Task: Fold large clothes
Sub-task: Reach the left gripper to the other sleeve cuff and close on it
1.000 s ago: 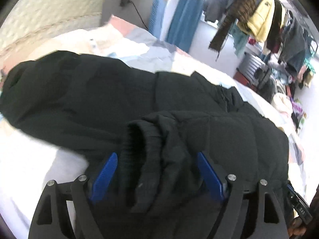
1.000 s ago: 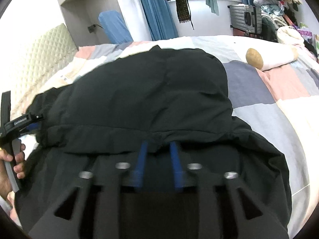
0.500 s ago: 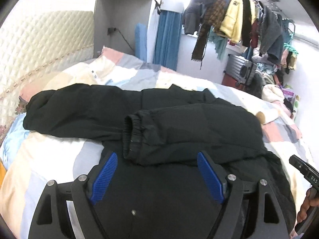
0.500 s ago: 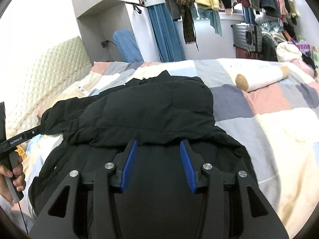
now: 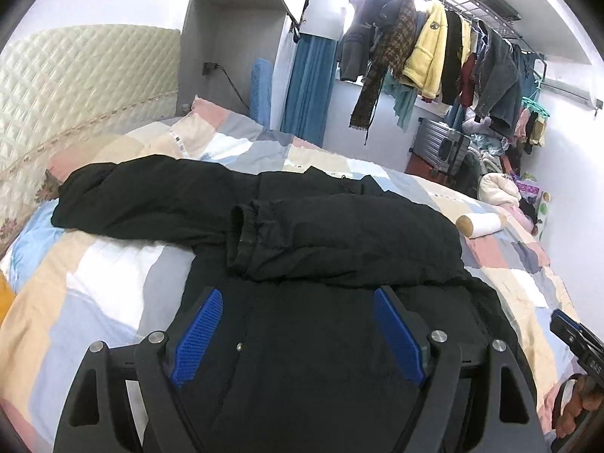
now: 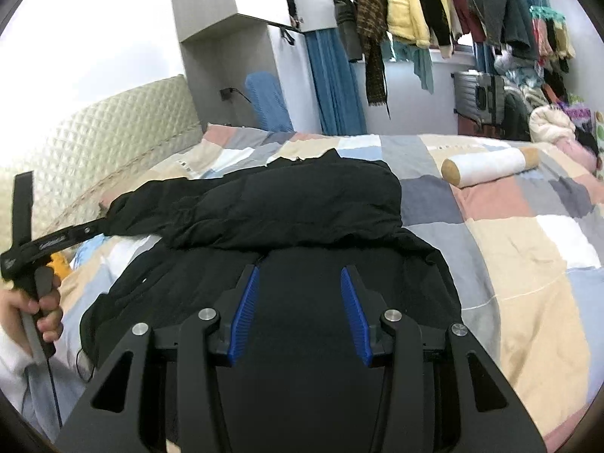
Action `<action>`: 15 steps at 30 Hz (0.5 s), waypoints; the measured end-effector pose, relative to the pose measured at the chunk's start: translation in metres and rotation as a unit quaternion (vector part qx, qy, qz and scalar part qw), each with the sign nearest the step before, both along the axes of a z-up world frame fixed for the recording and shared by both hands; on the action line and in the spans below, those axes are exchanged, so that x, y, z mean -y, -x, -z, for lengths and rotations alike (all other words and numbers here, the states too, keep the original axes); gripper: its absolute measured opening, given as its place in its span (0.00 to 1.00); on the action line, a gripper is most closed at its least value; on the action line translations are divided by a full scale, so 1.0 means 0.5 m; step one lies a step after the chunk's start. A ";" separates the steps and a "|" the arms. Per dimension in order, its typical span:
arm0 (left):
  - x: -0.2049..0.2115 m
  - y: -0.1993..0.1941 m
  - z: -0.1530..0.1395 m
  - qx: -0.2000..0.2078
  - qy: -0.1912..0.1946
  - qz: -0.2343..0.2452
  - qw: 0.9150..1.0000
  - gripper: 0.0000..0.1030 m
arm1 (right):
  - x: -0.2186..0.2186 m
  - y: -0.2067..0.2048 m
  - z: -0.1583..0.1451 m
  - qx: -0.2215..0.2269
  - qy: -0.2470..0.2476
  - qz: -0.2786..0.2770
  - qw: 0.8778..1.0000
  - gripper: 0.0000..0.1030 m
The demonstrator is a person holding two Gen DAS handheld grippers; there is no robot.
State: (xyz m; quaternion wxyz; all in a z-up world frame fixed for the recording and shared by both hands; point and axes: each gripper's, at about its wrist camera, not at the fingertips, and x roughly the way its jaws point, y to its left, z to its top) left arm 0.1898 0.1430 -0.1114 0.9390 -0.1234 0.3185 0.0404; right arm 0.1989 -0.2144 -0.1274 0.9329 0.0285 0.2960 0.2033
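Two wrist views of a black padded jacket (image 5: 339, 234) spread on a bed with a patchwork quilt (image 5: 113, 279). One sleeve lies folded across the jacket's body, its cuff (image 5: 241, 238) pointing toward the quilted headboard (image 5: 75, 83); the other sleeve stretches out flat toward that headboard.

Change from the earlier frames: a second ago the left gripper (image 5: 298, 302) had the cuff between its blue pads and the right gripper (image 6: 300, 277) was pinched narrow on the fabric edge. Now both are drawn back and raised, and the jacket lies clear of them. The left jaws stand wide with nothing between them; the right jaws stand partly apart, wider than before, also empty. More of the room shows than before.

View differences: the left wrist view alone shows the cuff opening and a small snap on the jacket's near panel (image 5: 238, 346), with the right gripper's tool at the lower right edge. The right wrist view alone shows the person's left hand (image 6: 41, 305) on the left gripper's handle and both ends of a white bolster (image 6: 490, 166) on the quilt beyond the jacket. Both views show hanging clothes (image 5: 434, 49) and a suitcase (image 6: 477, 94).
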 end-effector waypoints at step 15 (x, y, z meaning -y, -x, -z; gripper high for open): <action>-0.144 -0.013 -0.034 -0.005 0.007 -0.027 1.000 0.79 | -0.019 0.060 0.008 0.022 0.007 -0.007 1.000 0.45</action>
